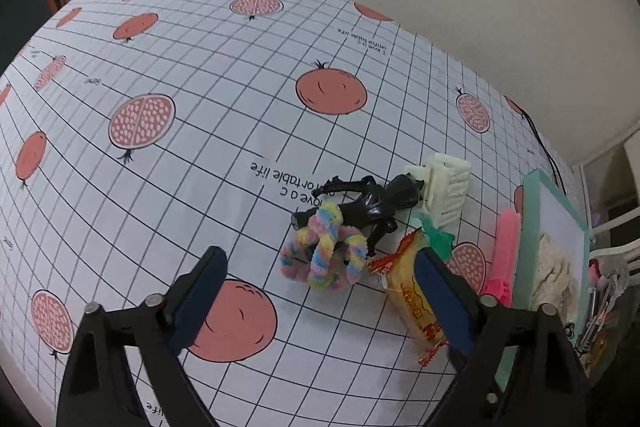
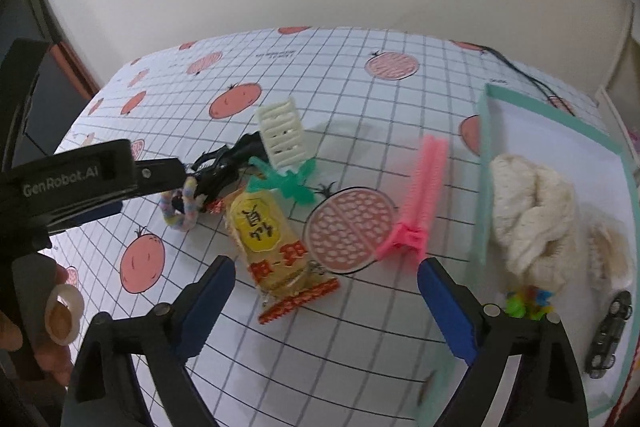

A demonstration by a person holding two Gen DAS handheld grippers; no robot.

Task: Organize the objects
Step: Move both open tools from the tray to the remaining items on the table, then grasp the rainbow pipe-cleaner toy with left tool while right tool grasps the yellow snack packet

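Both grippers, left gripper (image 1: 320, 301) and right gripper (image 2: 326, 301), hover with fingers apart and empty above the snack packet (image 2: 276, 247) amid clutter near the worktop's right edge; closing could snag the pipe-cleaner loop (image 1: 320, 259).

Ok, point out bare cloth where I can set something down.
The tablecloth is bare left of the pipe-cleaner loop, out to its far edge. It is crowded from that loop past the snack packet and pink clip to the tray.

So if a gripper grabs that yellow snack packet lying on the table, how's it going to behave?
The yellow snack packet looks like glossy film, so it may slip between the pads. It looks puffy, so it is probably light and would crush under a hard squeeze. Its crimped red ends will likely flop. It lies flat, so rolling seems unlikely.
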